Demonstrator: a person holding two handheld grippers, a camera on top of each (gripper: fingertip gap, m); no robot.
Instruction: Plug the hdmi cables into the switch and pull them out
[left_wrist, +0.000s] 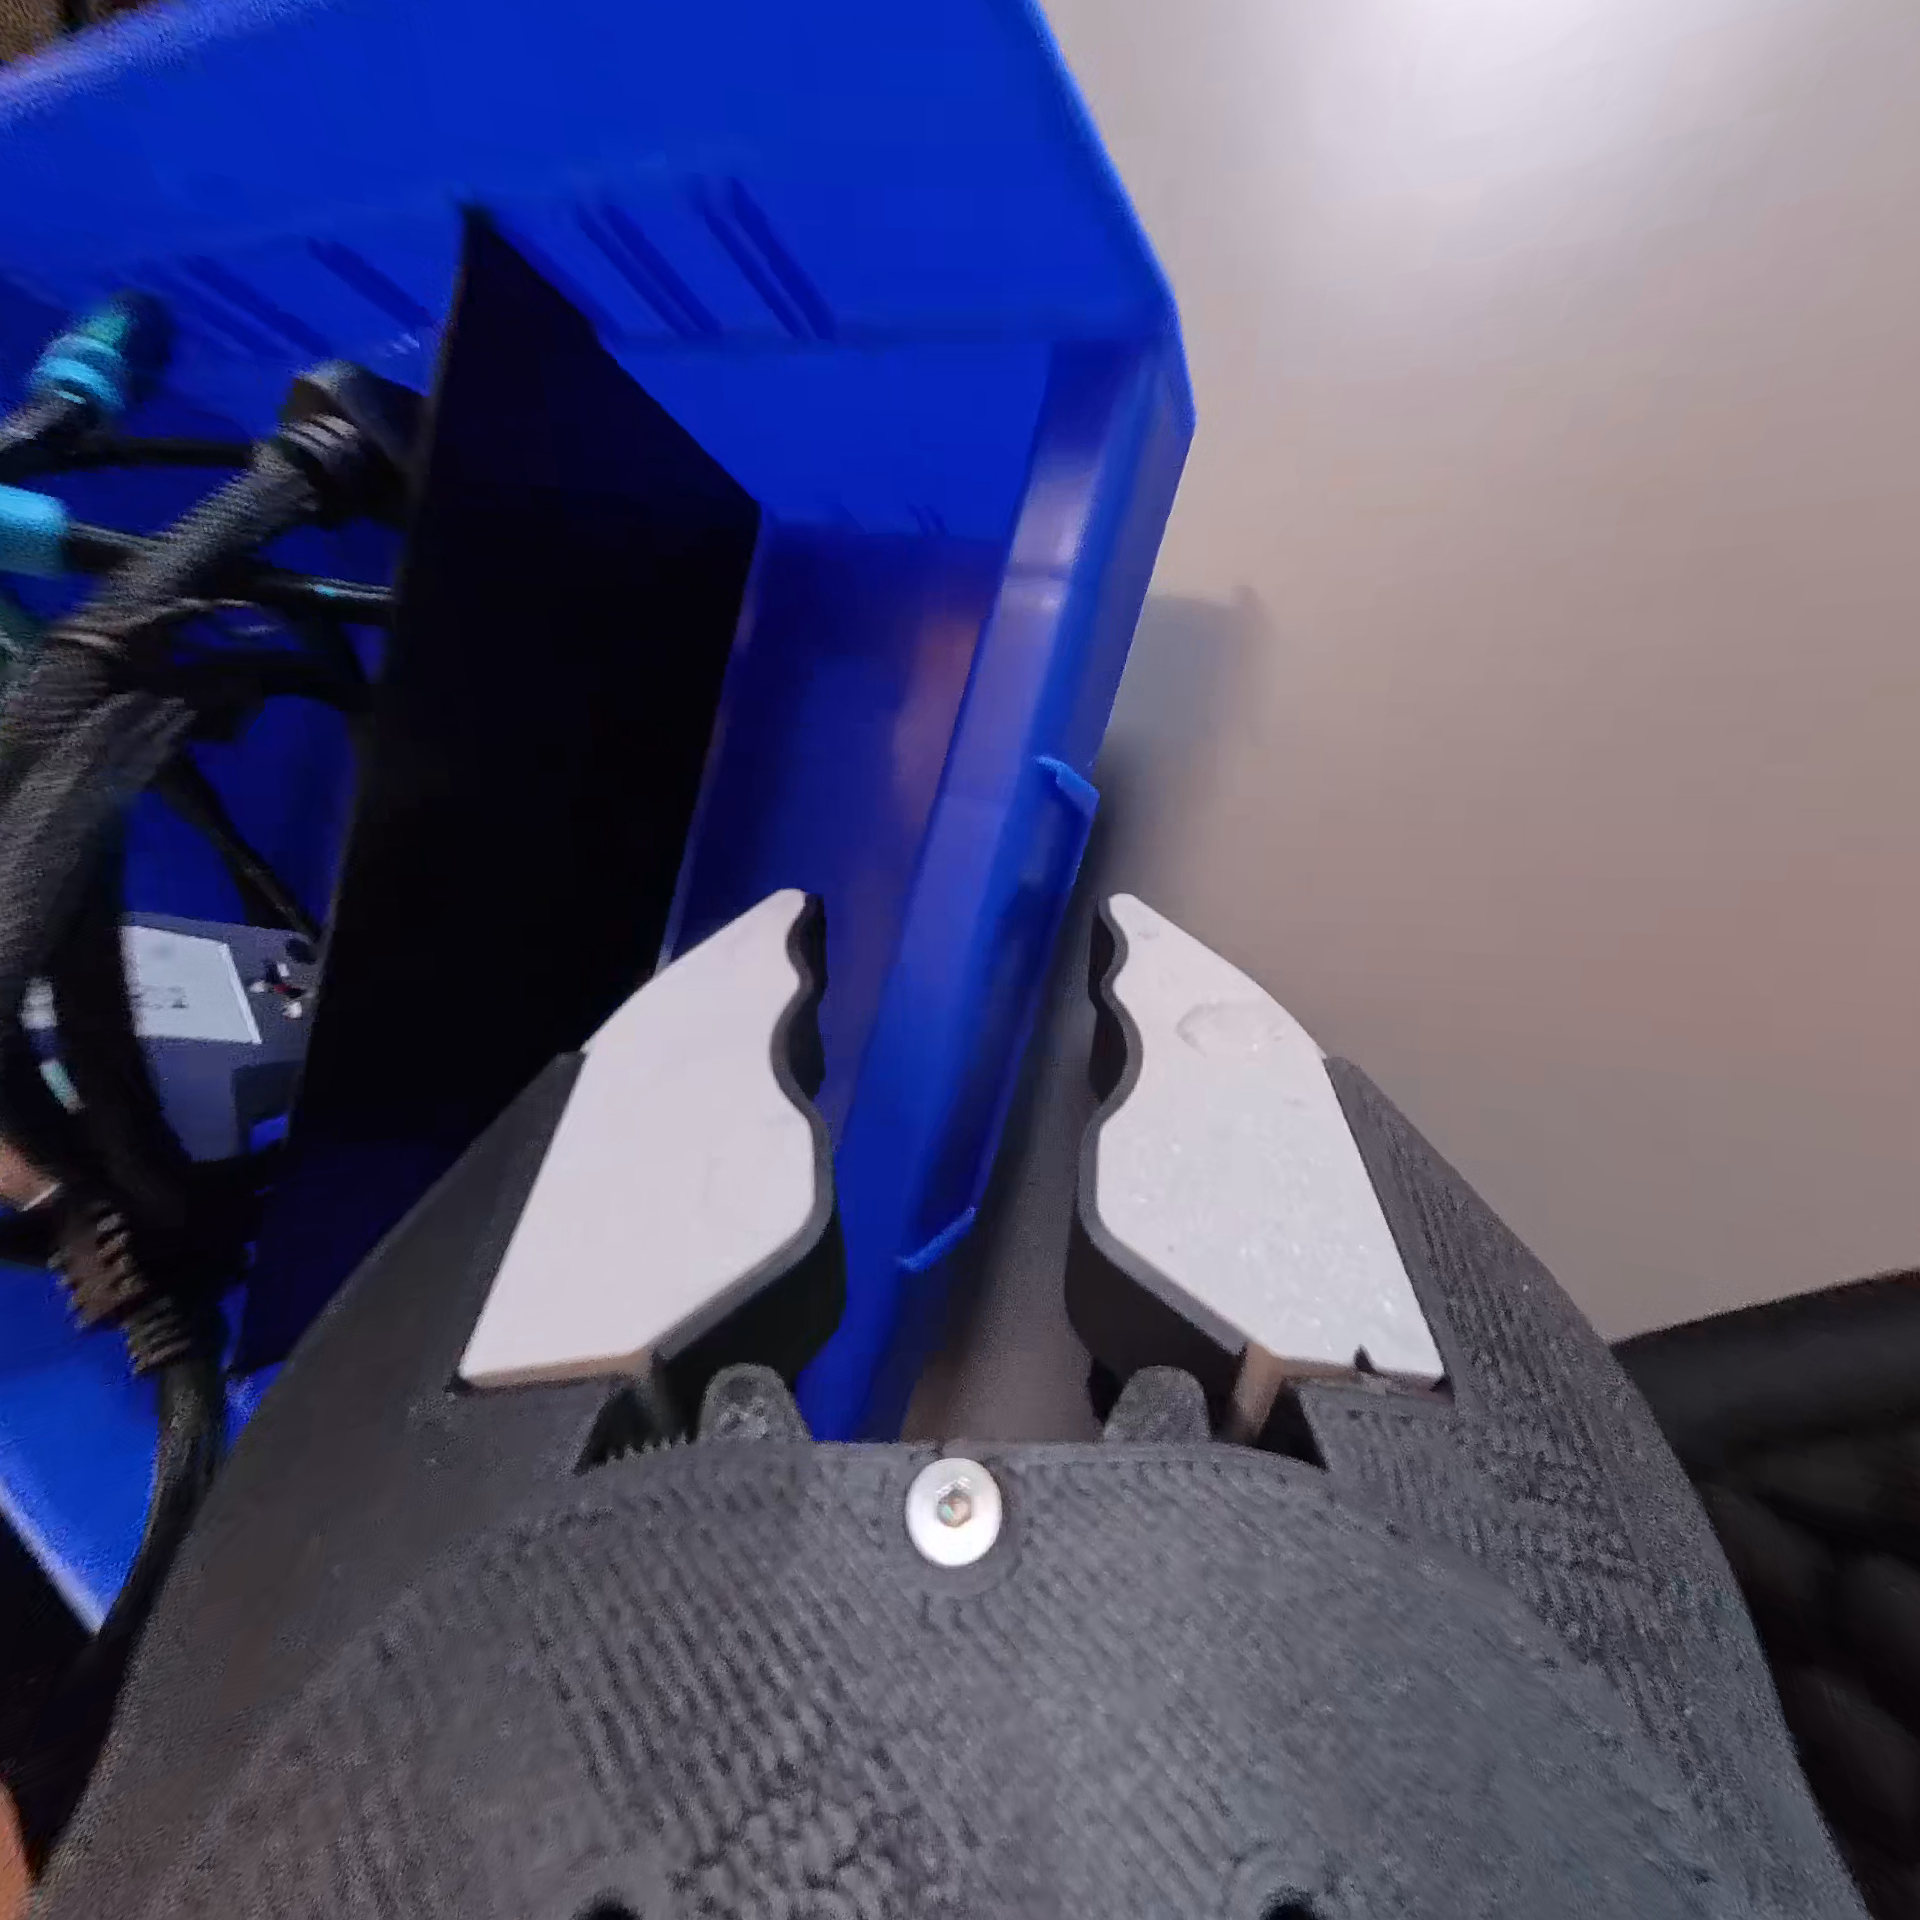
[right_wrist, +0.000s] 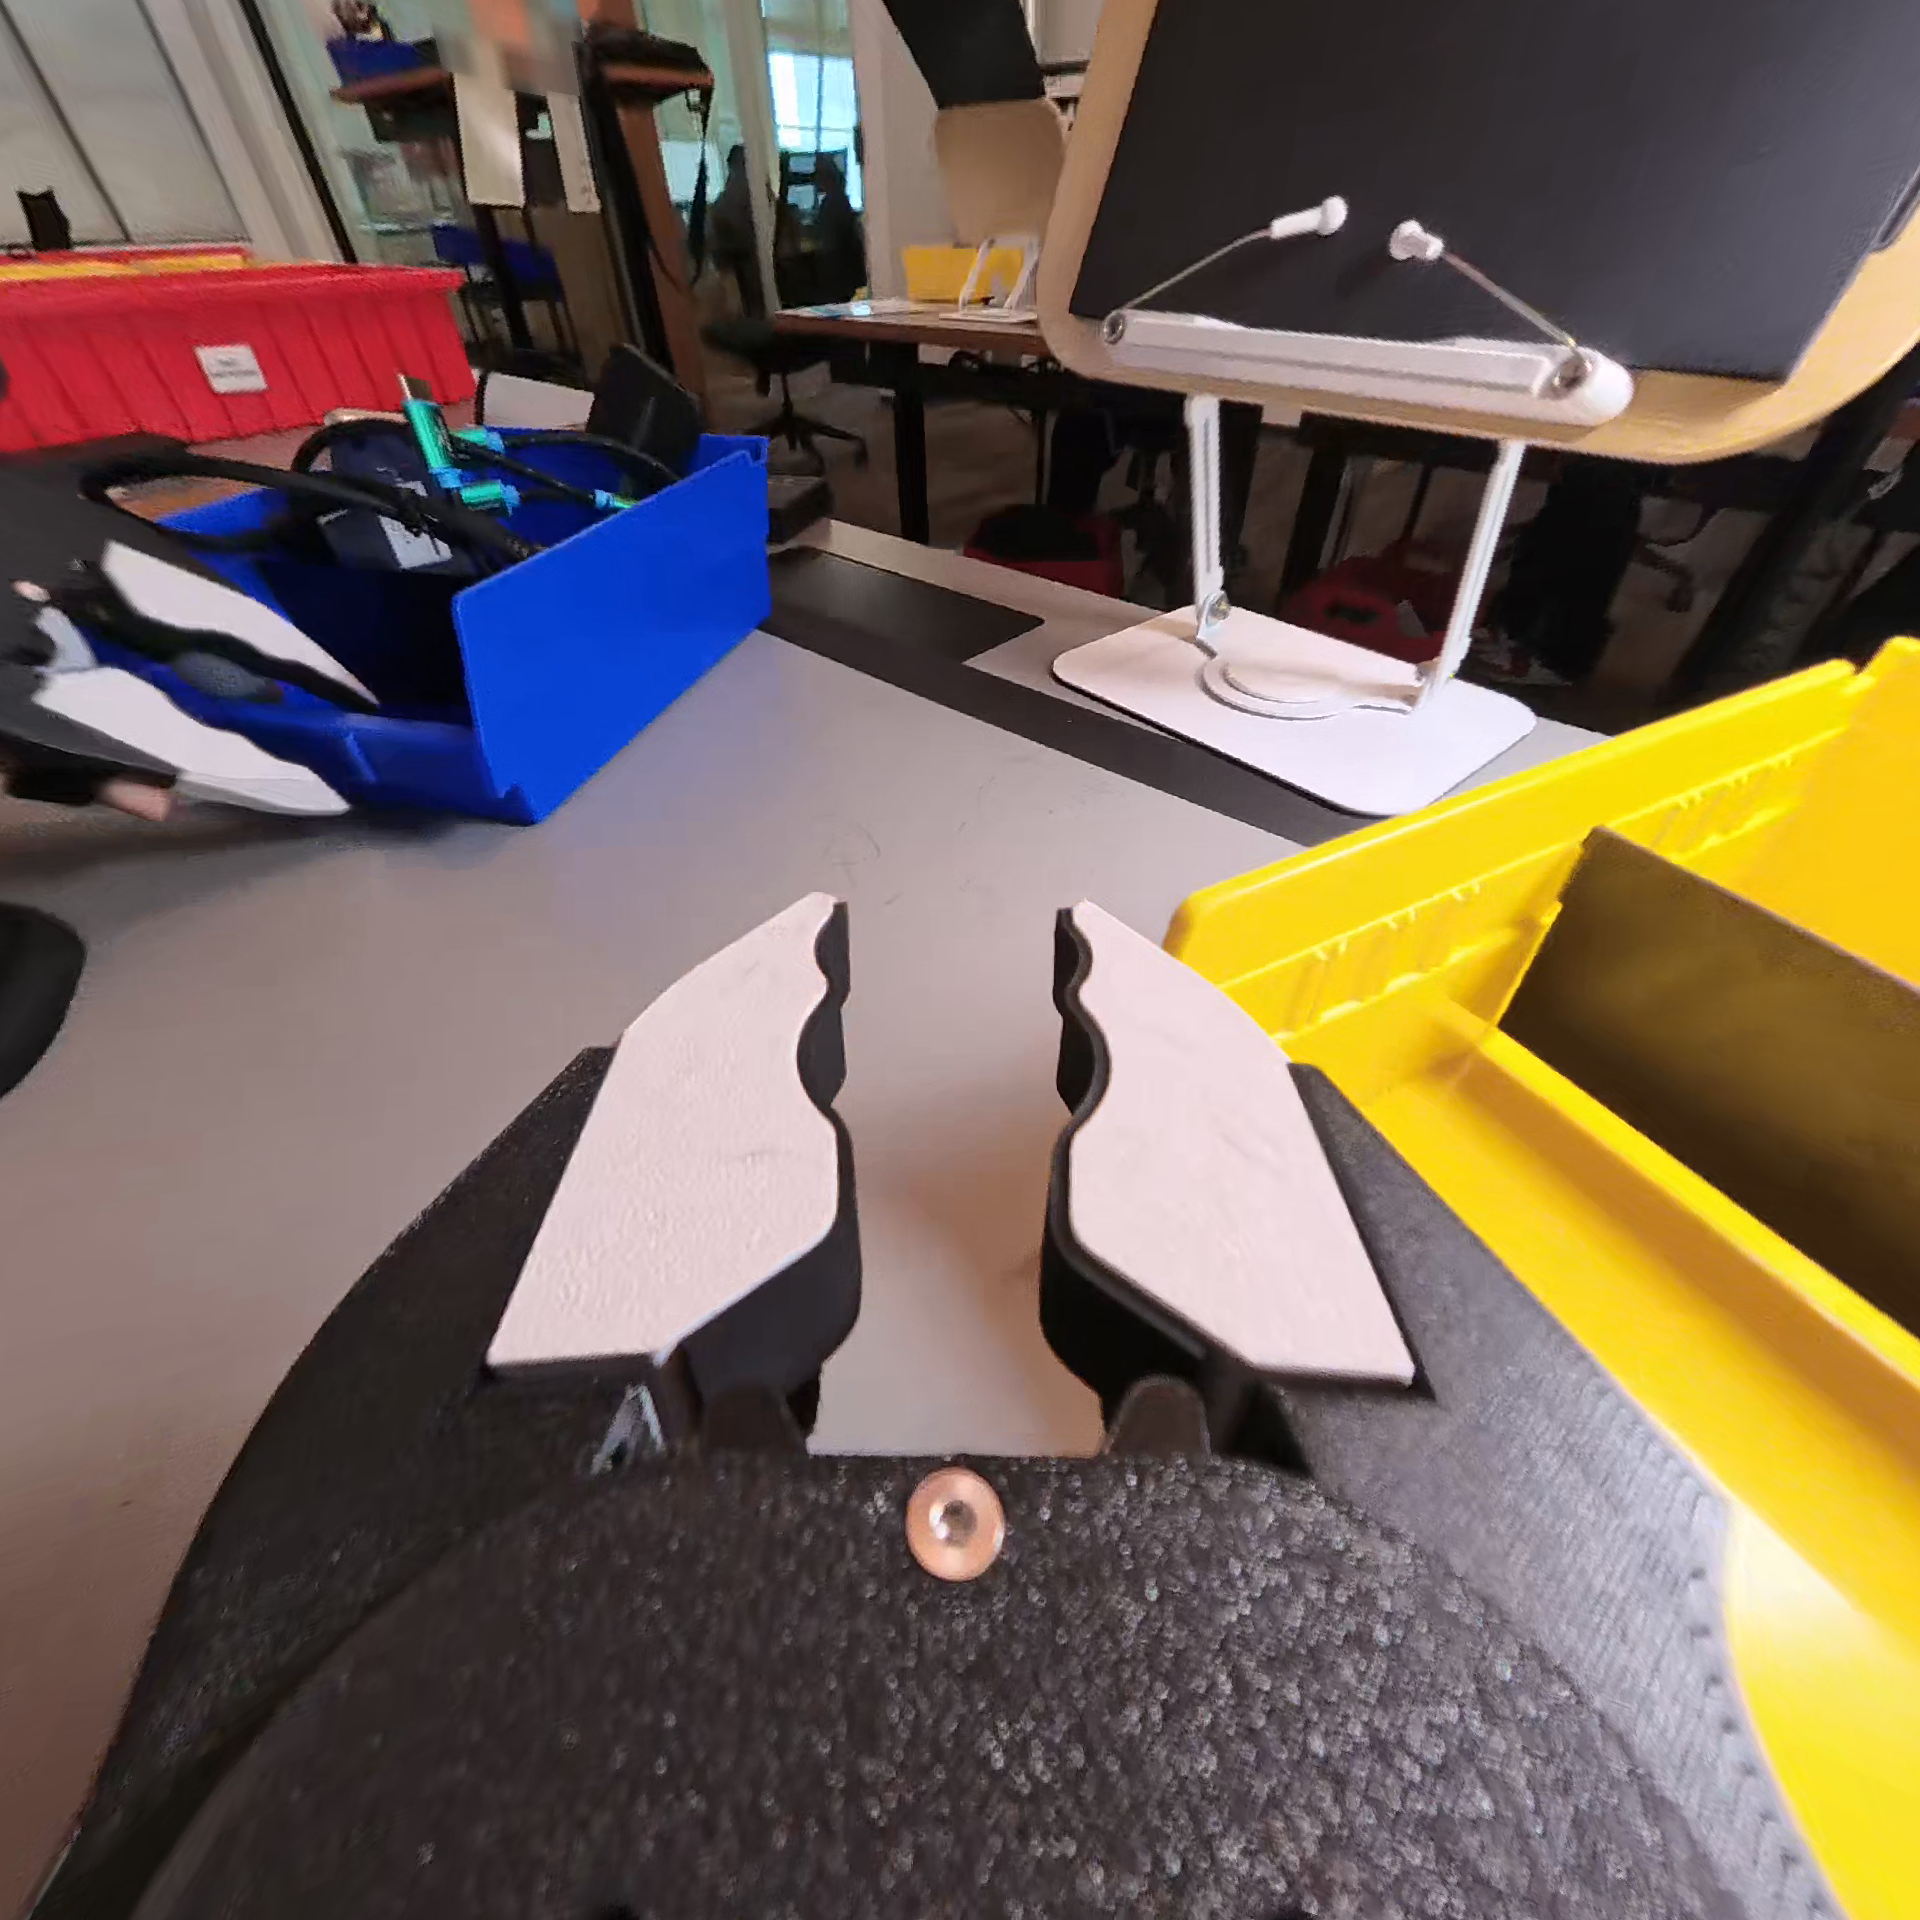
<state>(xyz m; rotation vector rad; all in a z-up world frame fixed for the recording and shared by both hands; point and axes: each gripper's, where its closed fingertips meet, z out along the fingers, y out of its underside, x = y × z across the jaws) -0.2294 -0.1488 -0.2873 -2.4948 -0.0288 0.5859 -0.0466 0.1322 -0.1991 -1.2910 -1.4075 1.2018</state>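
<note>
A blue bin (left_wrist: 831, 416) holds black braided HDMI cables (left_wrist: 156, 582) with teal plugs (left_wrist: 94, 353) and a dark switch box (left_wrist: 208, 1018) with a white label. A black divider (left_wrist: 540, 727) stands inside it. My left gripper (left_wrist: 956, 904) is open and straddles the bin's near wall, one finger inside and one outside. In the right wrist view the blue bin (right_wrist: 603, 623), cables (right_wrist: 447, 436) and left gripper (right_wrist: 353, 748) are at the far left. My right gripper (right_wrist: 951, 909) is open and empty over the grey table (right_wrist: 727, 852).
A yellow bin (right_wrist: 1455, 1039) with a black divider sits close on the right of my right gripper. A white stand (right_wrist: 1299, 707) holding a dark screen stands at the table's far right. A red-draped table (right_wrist: 208, 343) is in the background.
</note>
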